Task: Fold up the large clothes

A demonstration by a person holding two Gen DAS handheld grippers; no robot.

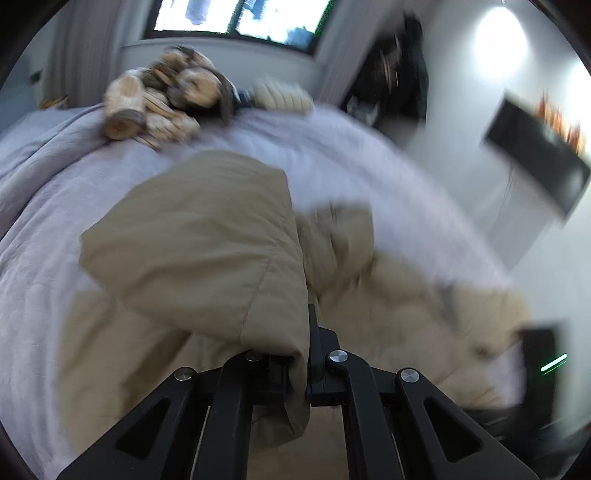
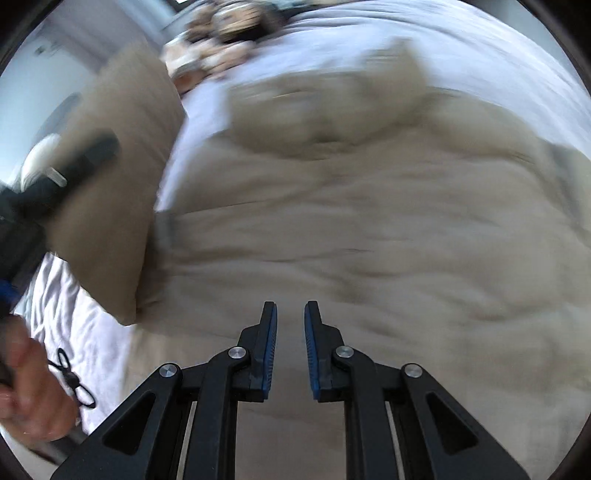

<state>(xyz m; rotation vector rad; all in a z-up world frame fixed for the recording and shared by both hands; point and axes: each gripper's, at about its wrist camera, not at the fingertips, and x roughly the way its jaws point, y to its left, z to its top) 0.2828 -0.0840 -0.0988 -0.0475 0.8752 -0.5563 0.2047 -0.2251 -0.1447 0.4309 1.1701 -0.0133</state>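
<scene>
A large beige garment (image 2: pixel 369 229) lies spread on a bed with a pale lilac cover (image 1: pixel 44 221). My left gripper (image 1: pixel 297 354) is shut on a fold of the beige garment (image 1: pixel 207 236) and holds that part lifted above the bed. In the right wrist view this lifted flap (image 2: pixel 122 177) hangs at the left, with the left gripper's black body (image 2: pixel 74 166) beside it. My right gripper (image 2: pixel 290 314) is open and empty, its blue pads (image 2: pixel 271 354) apart, just above the spread garment. Both views are blurred by motion.
Log-print cushions (image 1: pixel 159 99) lie at the head of the bed under a window (image 1: pixel 240 18). A dark wall-mounted screen (image 1: pixel 539 155) hangs at the right. A person's hand (image 2: pixel 29 391) and a black cord (image 2: pixel 74 384) show at the lower left.
</scene>
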